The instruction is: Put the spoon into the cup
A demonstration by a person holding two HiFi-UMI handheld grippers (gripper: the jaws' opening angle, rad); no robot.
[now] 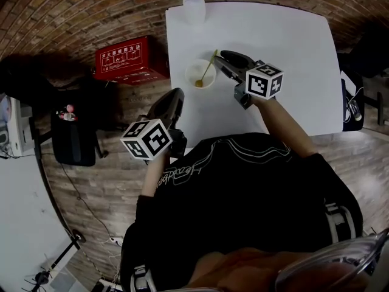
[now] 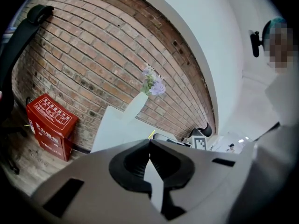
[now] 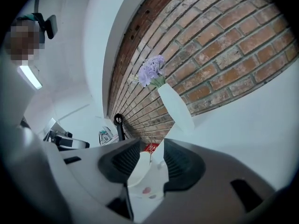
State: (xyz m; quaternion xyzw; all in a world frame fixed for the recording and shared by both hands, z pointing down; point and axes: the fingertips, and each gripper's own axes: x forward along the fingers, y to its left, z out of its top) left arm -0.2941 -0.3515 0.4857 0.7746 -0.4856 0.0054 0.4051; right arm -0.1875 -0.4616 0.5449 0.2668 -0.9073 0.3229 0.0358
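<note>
A white cup (image 1: 191, 72) stands on the white table (image 1: 285, 53), left of its middle. A yellow-handled spoon (image 1: 206, 70) rests in the cup, its handle leaning over the rim to the upper right. My right gripper (image 1: 221, 59) sits just right of the cup, open, with its jaws apart and off the spoon. In the right gripper view the cup (image 3: 140, 171) and the thin spoon handle (image 3: 150, 147) show between the jaws of the gripper (image 3: 152, 160). My left gripper (image 1: 176, 95) hangs at the table's left edge, shut and empty (image 2: 149, 146).
A white vase with purple flowers (image 1: 194, 5) stands at the table's far edge, behind the cup. A red box (image 1: 130, 59) lies on the floor left of the table. A black bag (image 1: 73, 139) sits further left. A brick wall (image 3: 224, 50) rises behind the table.
</note>
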